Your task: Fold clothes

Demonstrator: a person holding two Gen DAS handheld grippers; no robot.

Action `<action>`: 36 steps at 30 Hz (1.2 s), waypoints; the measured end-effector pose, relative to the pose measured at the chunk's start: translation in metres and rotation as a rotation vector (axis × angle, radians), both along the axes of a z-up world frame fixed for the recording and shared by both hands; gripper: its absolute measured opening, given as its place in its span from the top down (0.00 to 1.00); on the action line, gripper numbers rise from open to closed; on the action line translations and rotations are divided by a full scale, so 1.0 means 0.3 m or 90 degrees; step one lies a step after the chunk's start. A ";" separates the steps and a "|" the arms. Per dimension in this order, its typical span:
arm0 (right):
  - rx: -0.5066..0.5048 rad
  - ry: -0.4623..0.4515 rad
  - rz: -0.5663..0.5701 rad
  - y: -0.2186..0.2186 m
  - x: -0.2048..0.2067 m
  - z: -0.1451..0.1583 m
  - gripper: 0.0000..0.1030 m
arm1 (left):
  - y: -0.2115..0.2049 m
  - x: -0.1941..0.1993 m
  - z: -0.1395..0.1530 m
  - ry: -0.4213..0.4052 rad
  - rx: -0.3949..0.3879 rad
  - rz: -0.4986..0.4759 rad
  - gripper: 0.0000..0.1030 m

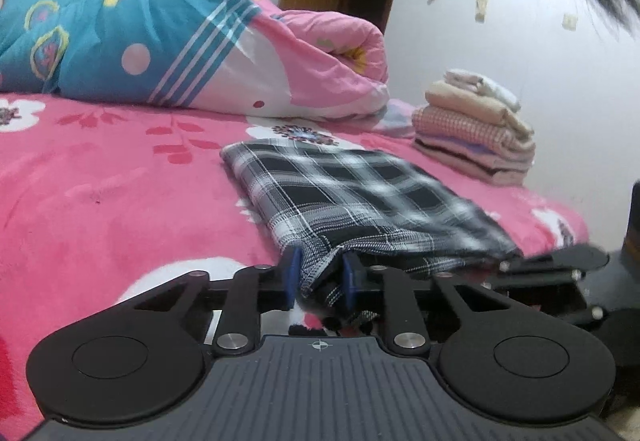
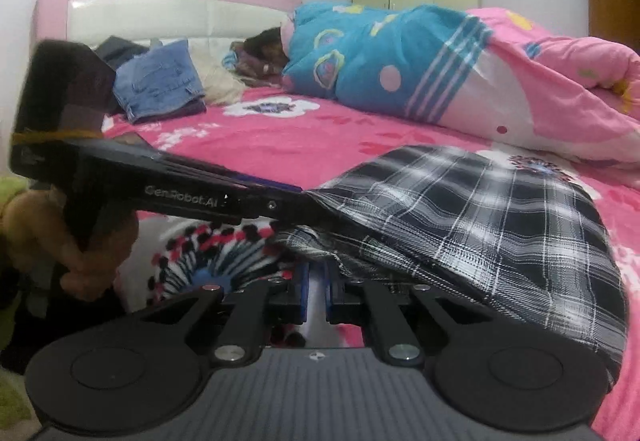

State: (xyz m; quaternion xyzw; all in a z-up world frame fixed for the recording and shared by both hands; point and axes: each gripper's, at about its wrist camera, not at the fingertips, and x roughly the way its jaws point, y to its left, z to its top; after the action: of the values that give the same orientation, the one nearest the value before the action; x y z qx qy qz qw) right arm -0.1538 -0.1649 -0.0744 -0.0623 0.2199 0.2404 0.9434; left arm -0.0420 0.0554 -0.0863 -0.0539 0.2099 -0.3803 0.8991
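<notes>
Left gripper (image 1: pixel 320 281) clamped on near edge of black-white plaid garment (image 1: pixel 360 197). Right gripper (image 2: pixel 318 289) closed on the garment's other near corner. Garment folded flat on pink floral bedsheet (image 1: pixel 100 181); folded stack (image 1: pixel 476 129) near far corner, quilt (image 1: pixel 180 41) behind.

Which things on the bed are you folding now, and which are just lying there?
For the job:
plaid garment, pinched by left gripper and right gripper
folded clothes stack

Lying about:
quilt
denim shorts
bedsheet
</notes>
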 end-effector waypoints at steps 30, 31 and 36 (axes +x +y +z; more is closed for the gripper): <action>0.121 0.012 -0.088 0.001 0.117 -0.028 0.93 | 0.047 0.018 -0.002 0.039 -0.089 0.000 0.89; 0.116 0.012 -0.086 0.002 0.112 -0.031 0.93 | 0.049 0.021 -0.004 0.047 -0.088 0.000 0.87; 0.080 -0.006 -0.072 -0.020 0.043 -0.017 0.92 | 0.063 0.029 -0.007 0.077 -0.098 0.000 0.79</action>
State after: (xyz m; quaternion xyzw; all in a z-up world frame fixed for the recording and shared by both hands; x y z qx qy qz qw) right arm -0.1410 -0.1708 -0.0796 0.0083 0.2034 0.1993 0.9586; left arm -0.0332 0.0743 -0.0883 -0.1457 0.2341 -0.3917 0.8778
